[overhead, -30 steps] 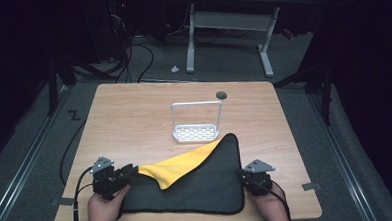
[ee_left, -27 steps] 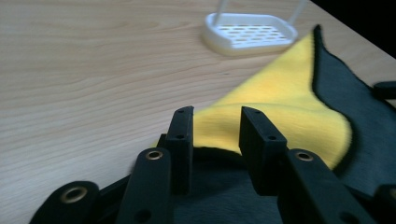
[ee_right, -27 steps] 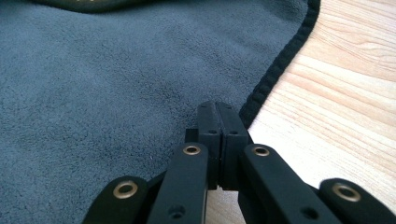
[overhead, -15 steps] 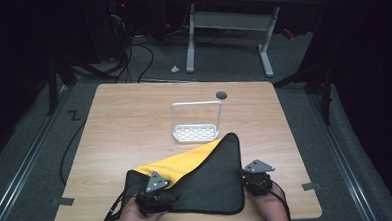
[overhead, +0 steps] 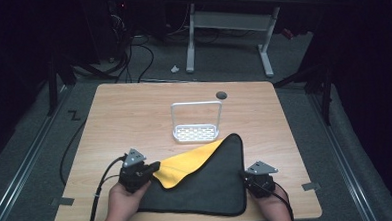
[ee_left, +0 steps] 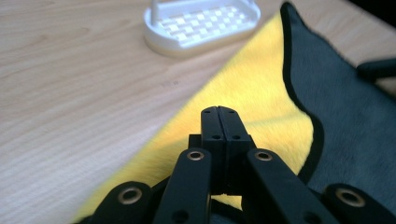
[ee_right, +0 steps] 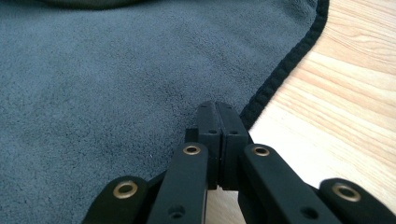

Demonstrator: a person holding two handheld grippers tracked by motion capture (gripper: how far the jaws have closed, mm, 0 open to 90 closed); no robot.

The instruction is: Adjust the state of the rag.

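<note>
A dark grey cloth (overhead: 207,185) lies at the table's near edge, its far left corner folded over to show a yellow underside (overhead: 186,163). My left gripper (overhead: 156,166) is at the fold's left tip. Its jaws have just closed and stand shut, tips (ee_left: 218,112) together above the yellow cloth (ee_left: 252,88) with nothing seen between them. My right gripper (overhead: 246,174) sits at the cloth's right edge. It is also shut, its tips (ee_right: 217,108) over the grey cloth (ee_right: 116,79) beside the black hem, with no cloth visible between the jaws.
A white slotted dish with a wire handle (overhead: 196,133) stands just beyond the cloth, also in the left gripper view (ee_left: 201,23). A round cable hole (overhead: 221,95) is near the table's far edge. Bare wood (overhead: 124,118) stretches left and behind.
My left hand swung right over the cloth's left part, then came back a little to the yellow fold's tip. The right hand has stayed put.
</note>
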